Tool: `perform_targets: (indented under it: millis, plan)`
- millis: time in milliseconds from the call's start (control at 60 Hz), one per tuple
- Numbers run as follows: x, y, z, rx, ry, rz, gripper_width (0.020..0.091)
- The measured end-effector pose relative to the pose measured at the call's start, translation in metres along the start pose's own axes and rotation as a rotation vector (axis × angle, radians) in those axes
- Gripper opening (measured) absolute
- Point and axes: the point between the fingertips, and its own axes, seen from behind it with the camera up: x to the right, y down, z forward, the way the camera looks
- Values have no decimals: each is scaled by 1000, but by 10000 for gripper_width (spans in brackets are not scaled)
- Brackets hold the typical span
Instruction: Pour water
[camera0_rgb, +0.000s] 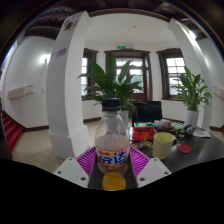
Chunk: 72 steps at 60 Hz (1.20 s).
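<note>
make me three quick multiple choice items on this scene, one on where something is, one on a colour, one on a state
1. Where is the bottle relative to the gripper?
A. between its fingers
B. far beyond them by the window
C. lying on the floor

2. What colour is the cup on the table?
A. red
B. pale yellow
C. black

3. How does the bottle stand?
A. tipped on its side
B. upside down
C. upright

Answers: 1 A, the bottle sits right between the two fingers, pink pads at either side. 2 B, the cup to the bottle's right is pale yellow. 3 C, its neck points straight up, orange liquid in the lower part.
</note>
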Motion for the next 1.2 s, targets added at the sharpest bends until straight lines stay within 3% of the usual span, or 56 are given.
perform_targets:
  millis: [167, 467, 800, 1050, 1200]
  plan:
    - [3, -3, -1, 38, 6, 6, 356]
    - [6, -4, 3, 9, -21, 75, 361]
    - [32, -51, 68, -5, -140, 897, 360]
    - [79, -82, 99, 111, -197, 1589, 360]
    - [94, -78, 110, 114, -198, 1896, 360]
